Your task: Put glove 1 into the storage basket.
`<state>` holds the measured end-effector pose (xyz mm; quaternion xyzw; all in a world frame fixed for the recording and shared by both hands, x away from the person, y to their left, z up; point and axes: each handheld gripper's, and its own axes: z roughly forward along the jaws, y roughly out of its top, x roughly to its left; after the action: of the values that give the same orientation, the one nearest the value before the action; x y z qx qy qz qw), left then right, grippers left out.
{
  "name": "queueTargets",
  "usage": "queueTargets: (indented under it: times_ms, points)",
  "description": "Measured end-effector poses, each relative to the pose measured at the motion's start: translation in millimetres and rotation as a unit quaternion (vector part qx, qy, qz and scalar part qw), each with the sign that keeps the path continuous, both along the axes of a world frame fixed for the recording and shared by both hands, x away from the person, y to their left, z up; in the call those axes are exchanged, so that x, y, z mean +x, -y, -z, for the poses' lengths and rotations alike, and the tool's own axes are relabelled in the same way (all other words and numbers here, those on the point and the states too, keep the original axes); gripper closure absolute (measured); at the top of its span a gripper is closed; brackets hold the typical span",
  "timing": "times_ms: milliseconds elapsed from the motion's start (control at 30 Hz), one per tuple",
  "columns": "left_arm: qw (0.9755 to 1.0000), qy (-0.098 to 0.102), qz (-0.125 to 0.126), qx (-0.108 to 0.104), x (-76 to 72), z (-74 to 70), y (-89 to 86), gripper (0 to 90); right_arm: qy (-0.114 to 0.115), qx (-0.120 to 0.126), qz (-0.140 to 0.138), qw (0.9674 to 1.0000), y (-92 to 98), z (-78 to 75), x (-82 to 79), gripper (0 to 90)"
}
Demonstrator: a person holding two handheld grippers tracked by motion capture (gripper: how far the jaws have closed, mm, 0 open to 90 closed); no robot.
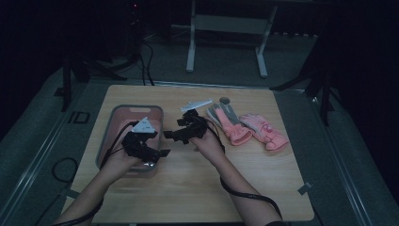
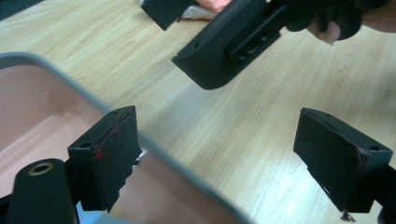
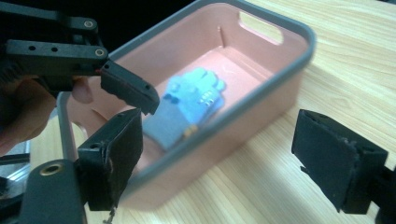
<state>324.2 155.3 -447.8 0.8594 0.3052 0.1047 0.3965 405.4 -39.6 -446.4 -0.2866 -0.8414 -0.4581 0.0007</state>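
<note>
Blue glove [image 3: 189, 105] lies in pink bin [image 3: 280, 56]; two pink gloves [image 1: 249, 127] wait on table [image 1: 197, 183]. Left gripper [image 1: 162, 153], right gripper [image 1: 169, 135]: jaws spread, empty.

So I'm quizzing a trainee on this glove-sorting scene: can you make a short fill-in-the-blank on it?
1. The glove lying in the pink bin is ____ in colour.
2. The pink gloves lie on the ____, outside the bin.
3. The right gripper has its jaws ____, with nothing between them.
4. The left gripper hangs over the ____.

Missing words: blue; table; open; bin
</note>
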Motion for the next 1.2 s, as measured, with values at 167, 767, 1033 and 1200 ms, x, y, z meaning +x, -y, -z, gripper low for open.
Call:
queueTargets:
  times_ms: [167,767,1033,1200]
  points:
    - [1.0,-0.001,0.003,-0.006,-4.7,0.8,21.2,14.5,0.023,-0.009,0.011,0.9996,23.7,1.1,-4.5,15.4]
    - [0.9995,-0.005,0.028,-0.014,-15.5,18.8,67.6,14.5,0.014,-0.024,0.026,0.9993,90.3,24.6,-13.4,14.4]
    - [0.9975,-0.021,0.06,-0.032,-18.9,37.5,79.2,14.5,0.002,-0.024,0.03,0.9993,113.0,39.1,-18.0,13.9]
    - [0.9969,-0.022,0.067,-0.033,-22.3,50.8,87.6,14.5,-0.009,-0.024,0.035,0.9991,124.4,46.5,-22.1,12.0]
